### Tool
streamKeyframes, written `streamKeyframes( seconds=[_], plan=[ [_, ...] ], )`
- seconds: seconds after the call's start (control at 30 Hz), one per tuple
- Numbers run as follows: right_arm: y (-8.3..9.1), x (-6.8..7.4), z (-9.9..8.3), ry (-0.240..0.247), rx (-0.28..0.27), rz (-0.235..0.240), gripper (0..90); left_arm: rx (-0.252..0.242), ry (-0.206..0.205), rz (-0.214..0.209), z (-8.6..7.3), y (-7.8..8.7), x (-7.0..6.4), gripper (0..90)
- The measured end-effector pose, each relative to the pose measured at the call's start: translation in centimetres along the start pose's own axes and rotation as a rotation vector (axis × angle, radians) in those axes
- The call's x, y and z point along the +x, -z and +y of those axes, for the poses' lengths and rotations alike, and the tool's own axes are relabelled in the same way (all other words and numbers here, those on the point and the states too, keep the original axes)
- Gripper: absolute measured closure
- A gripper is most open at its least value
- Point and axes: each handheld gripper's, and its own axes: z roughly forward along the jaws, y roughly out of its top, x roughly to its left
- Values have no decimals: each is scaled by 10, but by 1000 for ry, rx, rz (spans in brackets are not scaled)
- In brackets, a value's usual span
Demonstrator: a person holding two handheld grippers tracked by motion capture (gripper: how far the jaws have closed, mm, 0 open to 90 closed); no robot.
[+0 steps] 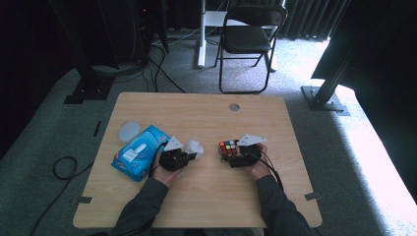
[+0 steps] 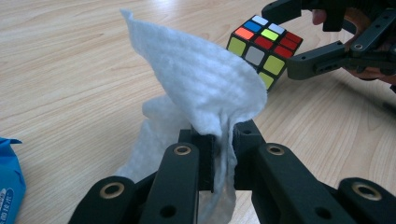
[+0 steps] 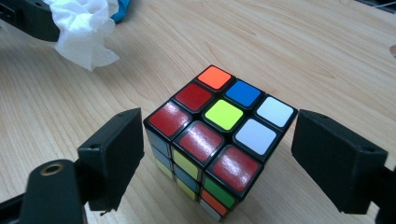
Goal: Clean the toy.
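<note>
A scrambled Rubik's cube (image 1: 228,148) (image 3: 218,137) (image 2: 263,49) rests on the wooden table (image 1: 206,118). My right gripper (image 1: 238,153) (image 3: 218,158) stands open around it, one jaw on each side with small gaps. My left gripper (image 1: 189,156) (image 2: 223,156) is shut on a white wet wipe (image 1: 193,146) (image 2: 205,88) that billows up above the jaws; the wipe (image 3: 84,28) also hangs at the top left of the right gripper view. In the left gripper view the right gripper's fingers (image 2: 322,58) flank the cube.
A blue wet-wipe pack (image 1: 139,151) (image 2: 9,182) lies left of my left hand, with a round translucent lid (image 1: 129,131) behind it. A black folding chair (image 1: 248,39) stands beyond the table. The table has a small round hole (image 1: 234,106) near its far edge.
</note>
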Motion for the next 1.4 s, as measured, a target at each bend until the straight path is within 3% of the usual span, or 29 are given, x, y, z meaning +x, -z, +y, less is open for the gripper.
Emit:
streamKeyframes(
  seconds=[0.5, 0.83, 1.27, 1.4],
  plan=[
    [3, -9, 9, 55, 46, 46, 143, 1, 0, 2, 0, 0, 0, 828],
    [-8, -15, 10, 83, 66, 81, 138, 3, 0, 0, -1, -1, -1, 827],
    [-17, -19, 8, 79, 66, 96, 145, 0, -2, 2, -1, 0, -1, 826],
    [-17, -18, 8, 75, 67, 80, 159, -1, -3, 2, -1, -1, -1, 825]
  ],
)
